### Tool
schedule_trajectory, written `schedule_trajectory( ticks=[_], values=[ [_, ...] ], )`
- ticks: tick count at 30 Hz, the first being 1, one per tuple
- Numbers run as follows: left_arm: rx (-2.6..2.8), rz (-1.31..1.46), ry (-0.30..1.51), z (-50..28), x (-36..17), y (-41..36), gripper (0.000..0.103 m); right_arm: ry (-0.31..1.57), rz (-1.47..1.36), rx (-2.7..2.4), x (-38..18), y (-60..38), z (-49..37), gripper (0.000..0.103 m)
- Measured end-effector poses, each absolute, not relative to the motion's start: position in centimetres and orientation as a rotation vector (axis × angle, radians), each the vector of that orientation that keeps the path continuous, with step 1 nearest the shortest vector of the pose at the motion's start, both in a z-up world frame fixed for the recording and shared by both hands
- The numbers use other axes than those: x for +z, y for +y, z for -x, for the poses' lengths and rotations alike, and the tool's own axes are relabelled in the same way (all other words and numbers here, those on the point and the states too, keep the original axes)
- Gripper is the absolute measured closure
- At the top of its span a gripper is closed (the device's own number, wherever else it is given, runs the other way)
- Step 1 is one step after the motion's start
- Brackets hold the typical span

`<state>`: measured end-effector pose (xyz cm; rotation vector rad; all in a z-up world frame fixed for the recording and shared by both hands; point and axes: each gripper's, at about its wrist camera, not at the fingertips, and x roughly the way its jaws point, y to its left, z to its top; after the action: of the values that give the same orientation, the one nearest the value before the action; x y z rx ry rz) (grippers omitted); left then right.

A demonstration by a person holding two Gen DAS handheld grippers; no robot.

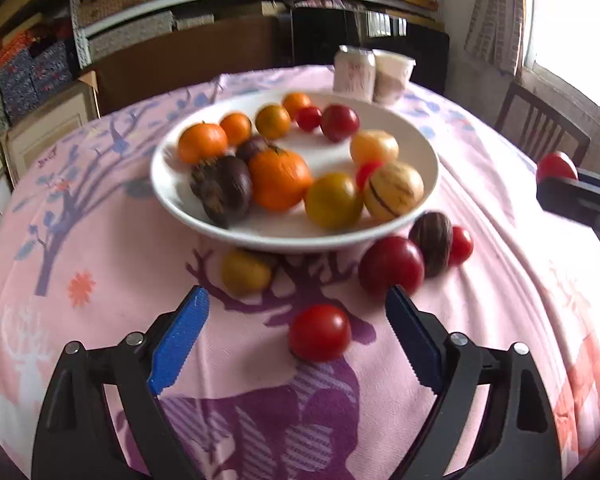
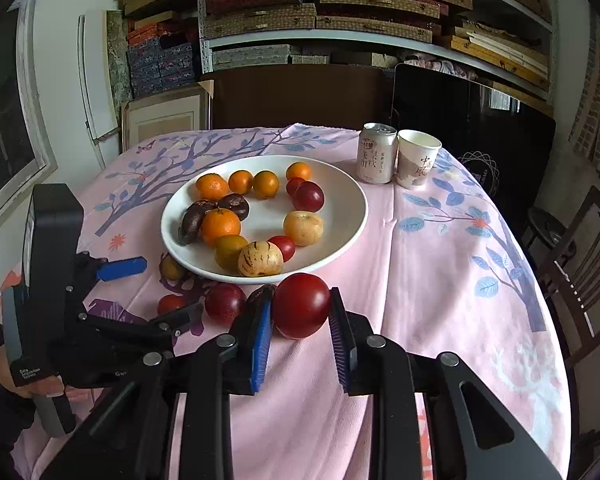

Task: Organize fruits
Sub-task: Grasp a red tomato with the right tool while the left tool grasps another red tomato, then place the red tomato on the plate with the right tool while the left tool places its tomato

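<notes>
Red and orange fruits mostly fill the white plate, the right claw grips a red tomato, while the gaping, empty left claw faces four strays on the surface.

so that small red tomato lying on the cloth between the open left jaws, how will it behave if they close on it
The small red tomato looks round and glossy, so it may roll or slip off-centre. Its skin probably bruises under the toothed pads of the left gripper. The wrinkled tablecloth might slow it.
</notes>
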<state>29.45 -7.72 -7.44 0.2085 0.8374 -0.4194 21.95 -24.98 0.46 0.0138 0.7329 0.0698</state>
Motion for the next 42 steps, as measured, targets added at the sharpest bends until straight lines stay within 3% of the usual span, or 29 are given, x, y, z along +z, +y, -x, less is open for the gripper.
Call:
schedule_trajectory(
  ticks=[6,7,9,12,32,42],
  values=[
    [-0.415,-0.234,0.905,-27.4,-8.9,-7.4,0.015,0.758,-0.062,0.095,-0.8,-25.6,-21.6,0.076],
    [-0.423,-0.249,0.902,-27.1,-8.9,-7.6,0.02,0.756,-0.07,0.097,-0.9,-25.7,-21.6,0.076],
    [-0.466,-0.254,0.885,-26.6,-8.8,-7.8,0.037,0.751,-0.086,0.094,-1.0,-25.9,-21.4,0.076],
    [-0.481,-0.253,0.859,-26.2,-8.4,-7.9,0.082,0.747,-0.087,0.092,-1.0,-25.9,-20.9,0.076],
    [-0.557,-0.241,0.657,-23.5,-1.7,-7.9,0.083,0.694,-0.078,0.063,1.5,-26.9,-19.9,0.076],
    [-0.418,-0.222,0.614,-32.2,0.2,-9.2,0.083,0.701,-0.043,0.1,3.4,-25.3,-30.0,0.076]
  ],
)
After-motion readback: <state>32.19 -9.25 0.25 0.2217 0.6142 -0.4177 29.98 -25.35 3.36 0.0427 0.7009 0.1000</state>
